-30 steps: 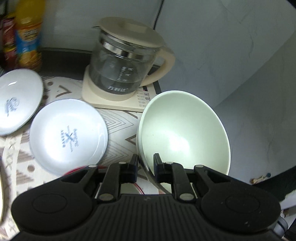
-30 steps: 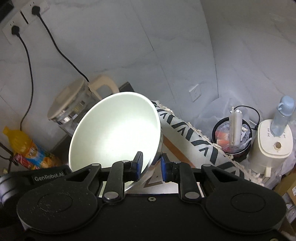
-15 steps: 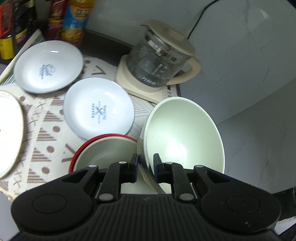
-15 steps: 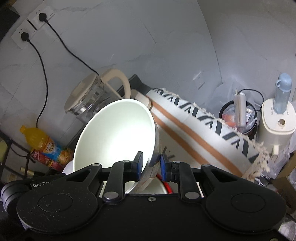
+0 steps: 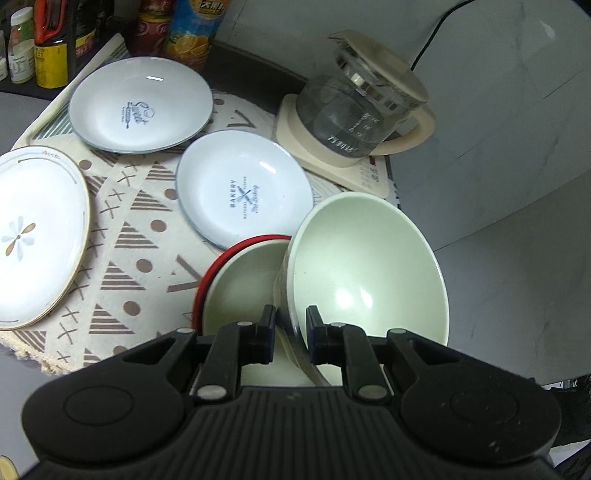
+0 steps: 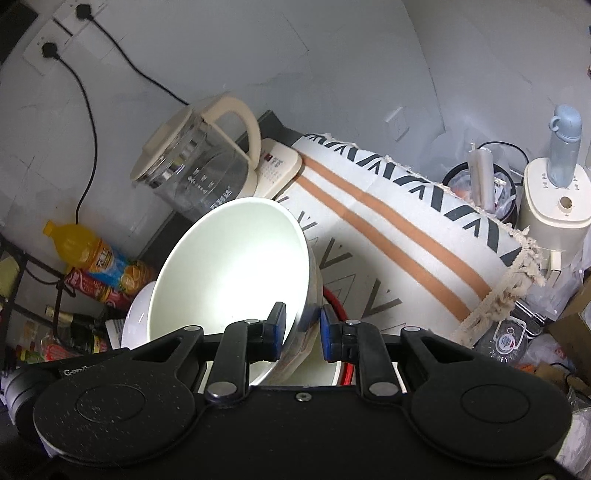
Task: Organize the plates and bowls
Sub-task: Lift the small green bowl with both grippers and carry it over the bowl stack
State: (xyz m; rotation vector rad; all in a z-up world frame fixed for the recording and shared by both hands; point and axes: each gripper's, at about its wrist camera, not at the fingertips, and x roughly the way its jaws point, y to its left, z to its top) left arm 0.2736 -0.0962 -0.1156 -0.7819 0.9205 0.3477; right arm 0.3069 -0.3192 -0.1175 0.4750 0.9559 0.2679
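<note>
My left gripper [image 5: 290,332] is shut on the rim of a pale green bowl [image 5: 369,266], held tilted over a red-rimmed bowl [image 5: 240,284] on the patterned mat [image 5: 129,229]. My right gripper [image 6: 301,330] stands around the rim of the same pale bowl [image 6: 236,266], its jaws slightly parted; the red rim [image 6: 334,302] shows below it. Two light blue plates [image 5: 243,188] [image 5: 140,103] and a white flower plate [image 5: 33,236] lie on the mat to the left.
A glass kettle [image 5: 362,110] on a cream base stands at the back by the wall; it also shows in the right wrist view [image 6: 199,166]. Bottles [image 5: 192,33] line the back left. A striped cloth [image 6: 399,229] and appliances [image 6: 554,199] lie to the right.
Both grippers have carried the pale green bowl down and left, over the red-rimmed bowl. The right gripper's jaws have parted a little on the rim.
</note>
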